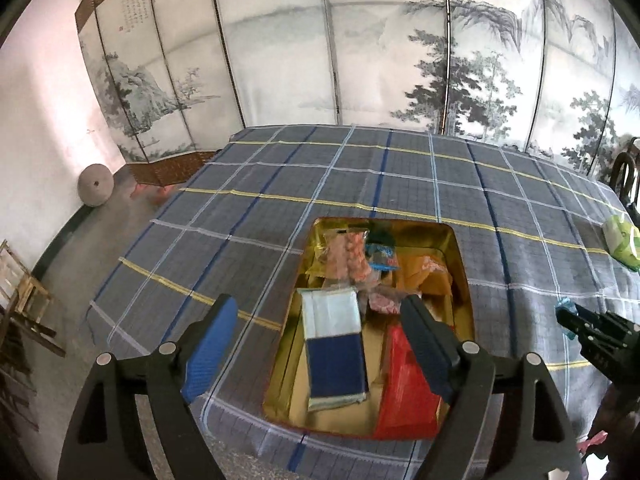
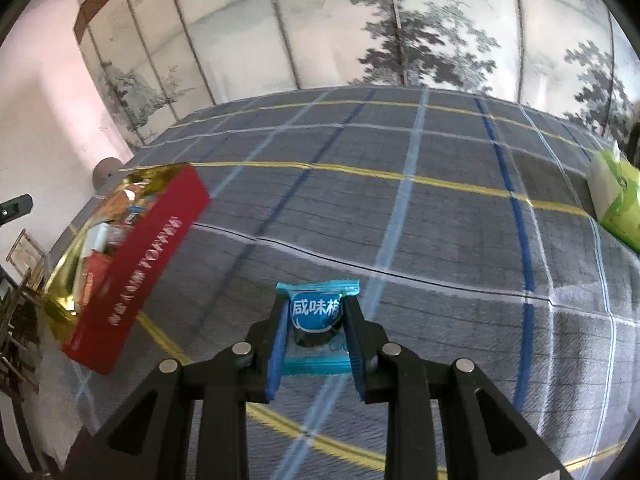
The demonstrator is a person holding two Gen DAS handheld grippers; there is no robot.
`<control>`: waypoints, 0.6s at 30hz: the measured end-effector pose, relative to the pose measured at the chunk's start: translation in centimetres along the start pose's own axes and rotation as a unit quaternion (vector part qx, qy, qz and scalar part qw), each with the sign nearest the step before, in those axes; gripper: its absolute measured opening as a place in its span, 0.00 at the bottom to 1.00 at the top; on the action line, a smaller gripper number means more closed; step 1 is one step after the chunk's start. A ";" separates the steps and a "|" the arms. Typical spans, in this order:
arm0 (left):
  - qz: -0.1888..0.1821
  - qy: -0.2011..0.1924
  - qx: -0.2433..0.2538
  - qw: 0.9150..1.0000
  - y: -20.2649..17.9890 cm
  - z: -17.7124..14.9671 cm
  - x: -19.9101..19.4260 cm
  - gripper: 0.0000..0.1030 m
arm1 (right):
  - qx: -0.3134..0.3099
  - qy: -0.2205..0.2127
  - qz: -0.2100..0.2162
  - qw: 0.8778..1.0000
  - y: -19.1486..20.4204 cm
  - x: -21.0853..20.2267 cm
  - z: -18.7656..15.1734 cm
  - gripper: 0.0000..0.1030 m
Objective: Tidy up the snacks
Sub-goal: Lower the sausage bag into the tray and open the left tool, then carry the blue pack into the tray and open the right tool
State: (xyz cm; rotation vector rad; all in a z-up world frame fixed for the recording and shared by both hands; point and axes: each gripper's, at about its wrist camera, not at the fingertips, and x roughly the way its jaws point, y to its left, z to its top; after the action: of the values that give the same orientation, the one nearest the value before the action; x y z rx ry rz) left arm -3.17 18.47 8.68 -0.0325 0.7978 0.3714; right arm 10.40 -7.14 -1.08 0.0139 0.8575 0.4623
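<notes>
A gold-lined tin [image 1: 460,248] with red outer walls [image 2: 140,264] sits on the checked tablecloth and holds several snack packets, among them a white and navy pack [image 1: 336,348] and a red pack [image 1: 404,392]. My left gripper [image 1: 320,324] hangs above the tin's near end, open, with nothing pressed between its blue pads. My right gripper [image 2: 316,312] is shut on a small blue wrapped candy [image 2: 316,314], held above the cloth to the right of the tin. In the left wrist view the right gripper [image 1: 568,316] shows at the right edge with the candy.
A green and white pack [image 2: 616,200] lies at the table's far right edge. A painted folding screen [image 1: 360,60] stands behind the table. A round grey stone [image 1: 95,184] and a wooden frame [image 1: 24,292] are on the floor at the left.
</notes>
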 end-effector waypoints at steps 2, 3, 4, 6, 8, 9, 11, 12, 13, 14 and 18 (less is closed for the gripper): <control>0.001 -0.001 0.000 1.000 0.2 -0.4 -0.3 0.79 | -0.007 -0.005 0.010 1.000 1.2 -0.6 0.4 0.26; 0.001 -0.001 -0.001 1.000 0.3 -0.6 -0.4 0.79 | -0.010 -0.007 0.013 1.000 1.7 -0.8 0.5 0.26; 0.002 -0.001 -0.002 1.000 0.5 -0.8 -0.5 0.79 | -0.014 -0.009 0.019 1.000 2.3 -1.1 0.7 0.26; 0.002 0.000 -0.004 1.000 0.8 -1.2 -0.7 0.79 | -0.021 -0.014 0.033 0.999 3.8 -1.6 1.1 0.26; 0.003 0.002 -0.006 1.000 1.1 -1.5 -0.7 0.79 | -0.030 -0.016 0.046 0.998 5.3 -2.0 1.5 0.26; 0.002 0.004 -0.008 1.000 1.3 -1.6 -0.7 0.79 | -0.034 -0.018 0.050 0.998 5.9 -2.1 1.6 0.26; -0.002 0.006 -0.011 1.000 1.7 -1.9 -0.7 0.79 | -0.047 -0.019 0.065 0.997 7.7 -2.4 1.9 0.26; -0.002 0.007 -0.012 1.000 1.9 -2.1 -0.7 0.79 | -0.052 -0.019 0.071 0.996 8.5 -2.5 2.1 0.26; 0.001 0.006 -0.015 1.000 2.2 -2.3 -0.6 0.79 | -0.058 -0.019 0.079 0.995 9.3 -2.5 2.3 0.26; 0.006 0.005 -0.019 1.000 2.6 -2.5 -0.6 0.80 | -0.064 -0.019 0.087 0.994 10.3 -2.5 2.6 0.26; 0.025 -0.003 -0.041 0.999 4.5 -3.6 -0.5 0.87 | -0.082 -0.013 0.113 0.990 13.6 -1.8 3.4 0.26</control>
State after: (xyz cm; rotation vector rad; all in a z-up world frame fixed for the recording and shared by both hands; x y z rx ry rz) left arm -7.50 21.90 7.06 -0.0882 0.7790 0.4506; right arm 6.62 5.02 5.13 -0.0337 0.7943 0.7428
